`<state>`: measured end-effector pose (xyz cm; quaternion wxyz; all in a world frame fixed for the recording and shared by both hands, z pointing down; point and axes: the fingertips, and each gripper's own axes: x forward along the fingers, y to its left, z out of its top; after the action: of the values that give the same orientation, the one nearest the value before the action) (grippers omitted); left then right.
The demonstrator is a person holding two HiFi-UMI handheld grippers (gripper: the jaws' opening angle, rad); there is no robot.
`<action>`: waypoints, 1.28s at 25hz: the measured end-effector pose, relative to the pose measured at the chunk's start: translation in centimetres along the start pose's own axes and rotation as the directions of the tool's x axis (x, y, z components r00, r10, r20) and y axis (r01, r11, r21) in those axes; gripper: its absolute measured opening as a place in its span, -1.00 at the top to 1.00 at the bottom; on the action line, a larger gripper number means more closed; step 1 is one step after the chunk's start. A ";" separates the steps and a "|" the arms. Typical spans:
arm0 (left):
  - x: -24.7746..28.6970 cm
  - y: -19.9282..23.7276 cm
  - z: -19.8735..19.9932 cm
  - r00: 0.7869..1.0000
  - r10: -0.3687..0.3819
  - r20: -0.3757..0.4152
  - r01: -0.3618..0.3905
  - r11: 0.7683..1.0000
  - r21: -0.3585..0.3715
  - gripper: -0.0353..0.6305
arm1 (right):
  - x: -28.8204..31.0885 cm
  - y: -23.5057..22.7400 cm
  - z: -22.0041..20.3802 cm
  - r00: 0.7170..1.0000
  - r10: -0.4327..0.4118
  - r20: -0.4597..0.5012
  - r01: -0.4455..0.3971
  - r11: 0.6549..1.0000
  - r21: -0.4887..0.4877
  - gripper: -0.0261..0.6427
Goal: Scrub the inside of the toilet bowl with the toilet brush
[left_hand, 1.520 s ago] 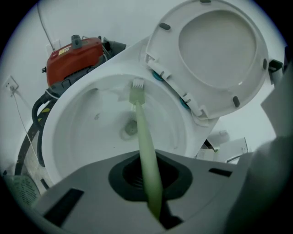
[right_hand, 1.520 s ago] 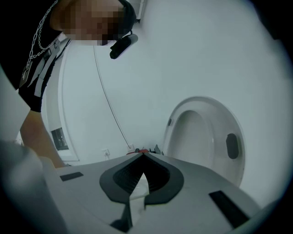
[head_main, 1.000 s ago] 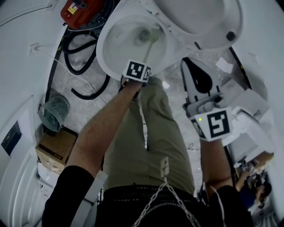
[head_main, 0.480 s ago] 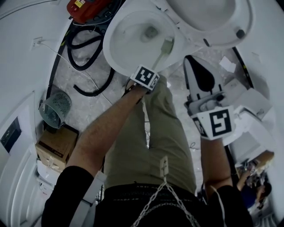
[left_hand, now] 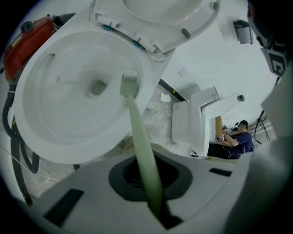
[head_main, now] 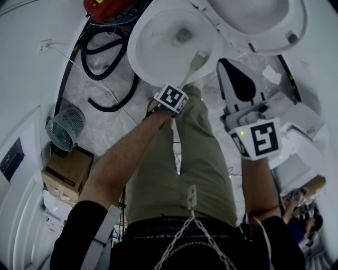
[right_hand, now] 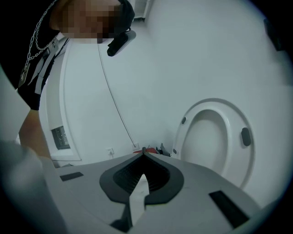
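Over toilet bowl (head_main: 141, 60), left gripper (left_hand: 144, 160) fingers clamping toilet brush (left_hand: 136, 123), right gripper (right_hand: 143, 153) fingers closed, empty.

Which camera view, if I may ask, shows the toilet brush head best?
The left gripper view: the brush head shows large and clear against the toilet bowl. The head view shows it small; the right gripper view lacks it.

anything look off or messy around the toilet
A black hose lies in loose loops on the floor left of the toilet bowl, by a red device. The toilet brush and bowl look intact, nothing spilled.
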<state>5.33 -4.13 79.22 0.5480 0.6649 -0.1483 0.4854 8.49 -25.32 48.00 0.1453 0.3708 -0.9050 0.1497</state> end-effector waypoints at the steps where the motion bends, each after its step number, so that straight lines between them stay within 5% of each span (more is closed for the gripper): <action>1: -0.1 -0.1 -0.3 1.000 -0.004 0.000 0.004 1.000 0.001 0.89 | 0.1 0.3 0.0 1.000 0.004 0.000 -0.004 1.000 -0.003 0.91; 7: -0.4 -0.3 -2.4 0.999 -0.037 0.001 0.037 0.999 -0.024 0.89 | 0.8 2.0 -0.1 1.000 0.022 -0.018 -0.021 1.000 0.003 0.91; 19: -2.0 2.5 -7.3 1.000 0.025 -0.009 -0.025 0.999 -0.045 0.89 | 1.1 5.0 -0.4 0.999 0.052 -0.013 -0.052 0.999 -0.009 0.91; 32: -3.6 5.8 -10.0 0.996 0.062 0.061 -0.049 0.978 -0.204 0.89 | 1.3 6.3 -0.7 0.997 0.072 -0.017 -0.073 0.997 -0.022 0.91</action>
<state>-5.40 1.33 78.99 0.5936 0.6174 -0.2336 0.4604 3.19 -21.64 48.07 0.1514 0.3349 -0.9182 0.1476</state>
